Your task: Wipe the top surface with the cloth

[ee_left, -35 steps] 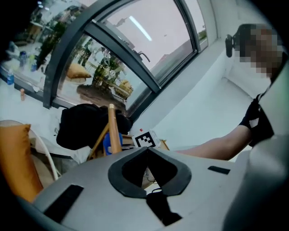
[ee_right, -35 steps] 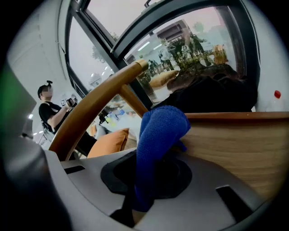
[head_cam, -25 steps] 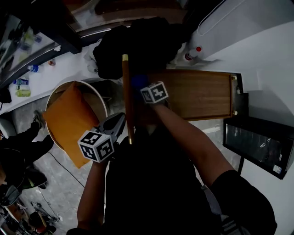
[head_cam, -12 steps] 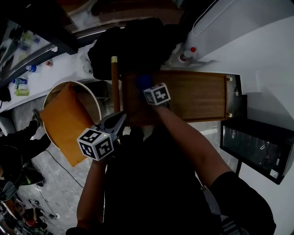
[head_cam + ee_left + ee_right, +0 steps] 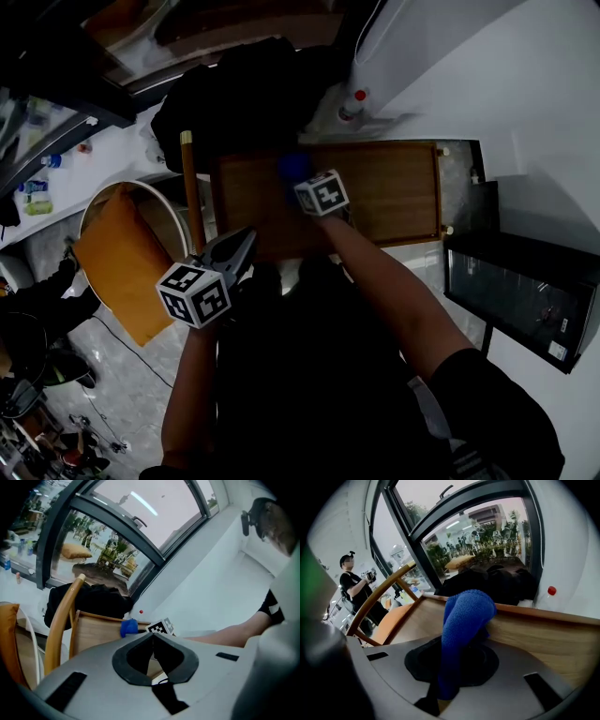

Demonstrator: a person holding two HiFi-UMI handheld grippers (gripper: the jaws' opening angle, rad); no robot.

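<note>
Right gripper (image 5: pixel 452 660) jaws clamped on blue knitted cloth (image 5: pixel 466 616), bunched just ahead, over brown wooden tabletop (image 5: pixel 543 637) | head view dim, that grip hidden there | left gripper (image 5: pixel 153 640) jaws together, empty, cloth ahead.

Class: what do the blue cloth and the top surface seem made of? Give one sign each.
Blue cloth: likely knitted fabric; fine looped texture, soft fold.
Top surface: wood or wood-look laminate, matt; straight brown grain lines.

Left tongs (image 5: pixel 153 636) closed, empty; right tongs (image 5: pixel 458 649) clamping cloth (image 5: pixel 467 613), arm extended.
</note>
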